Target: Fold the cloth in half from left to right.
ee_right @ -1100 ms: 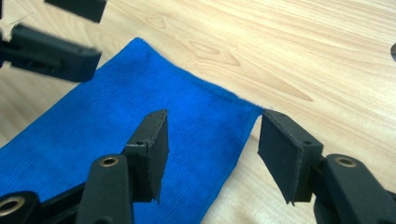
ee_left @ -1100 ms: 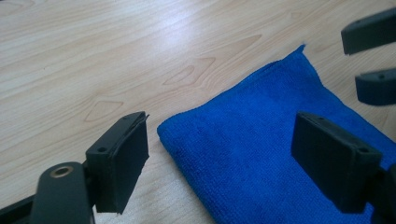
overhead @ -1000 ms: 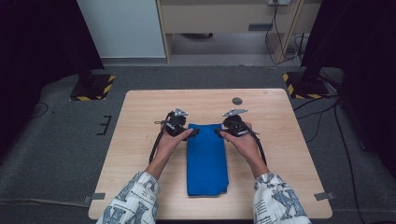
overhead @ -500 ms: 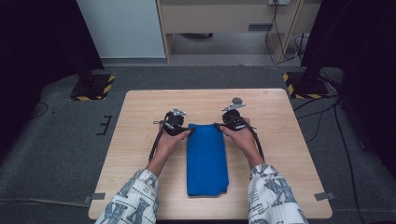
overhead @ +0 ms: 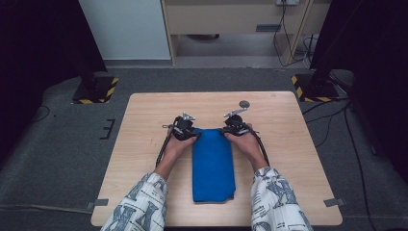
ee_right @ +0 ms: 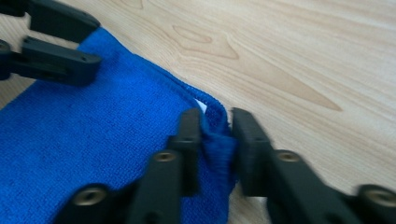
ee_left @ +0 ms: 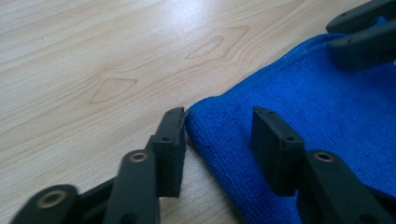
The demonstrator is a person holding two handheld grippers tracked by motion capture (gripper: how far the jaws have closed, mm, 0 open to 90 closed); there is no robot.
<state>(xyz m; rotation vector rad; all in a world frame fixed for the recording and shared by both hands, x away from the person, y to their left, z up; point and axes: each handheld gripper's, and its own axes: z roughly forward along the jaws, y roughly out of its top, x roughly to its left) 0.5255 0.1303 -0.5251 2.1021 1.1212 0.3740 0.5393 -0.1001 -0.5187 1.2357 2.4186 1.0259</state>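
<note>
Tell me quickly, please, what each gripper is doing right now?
Left gripper: open, closing around the blue cloth corner.
Right gripper: closed, pinching the cloth's other corner.

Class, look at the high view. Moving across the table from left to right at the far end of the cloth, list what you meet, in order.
Left hand → left gripper → blue cloth → right gripper → right hand.

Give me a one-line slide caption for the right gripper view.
Right gripper, jaws just closing, pinches a corner of the folded blue towel on the wooden table.
</note>
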